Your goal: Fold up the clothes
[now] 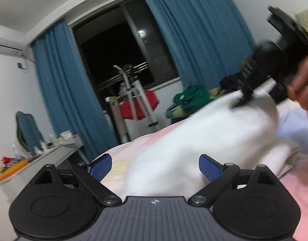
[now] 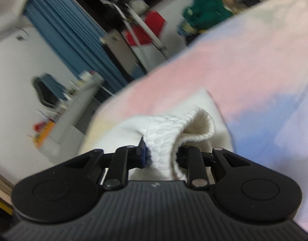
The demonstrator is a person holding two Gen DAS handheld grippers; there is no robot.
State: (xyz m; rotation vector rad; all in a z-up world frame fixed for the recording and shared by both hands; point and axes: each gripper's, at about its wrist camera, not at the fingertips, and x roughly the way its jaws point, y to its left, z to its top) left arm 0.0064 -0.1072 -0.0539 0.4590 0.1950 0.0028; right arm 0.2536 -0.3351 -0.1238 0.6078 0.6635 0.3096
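In the left wrist view, the left gripper (image 1: pixel 155 169) stands wide apart with its 2 blue-padded fingers (image 1: pixel 209 167) empty; the white knitted cotton garment (image 1: pixel 194 140) lies between and beyond them, spread over the pastel pink-and-blue bed sheet (image 1: pixel 294 192) and rising toward 2 o'clock, where the right gripper (image 1: pixel 241 100) pinches its raised edge, a hand (image 1: pixel 302 84) wrapped round the handle. Past the bed, at 12 o'clock, a dark night window (image 1: pixel 118 48) sits between long blue curtains (image 1: pixel 194 30), with a metal drying rack carrying a red cloth (image 1: pixel 134 104) below it, a heap of green clothes (image 1: pixel 192 98) at 1 o'clock and a cluttered grey desk (image 1: pixel 53 154) at 9 o'clock. In the right wrist view, the right gripper is clamped tight on a ribbed hem of the white garment, which bunches up over the jaws at 12 o'clock; the sheet fills the frame from 1 to 4 o'clock, and both views are smeared with blur. The risk, as I judge it, is that this single pinch on a thick, stretchy hem slips or drags the whole garment sideways across the smooth sheet, since the left gripper pins nothing; the fold would then land crooked or bunched.
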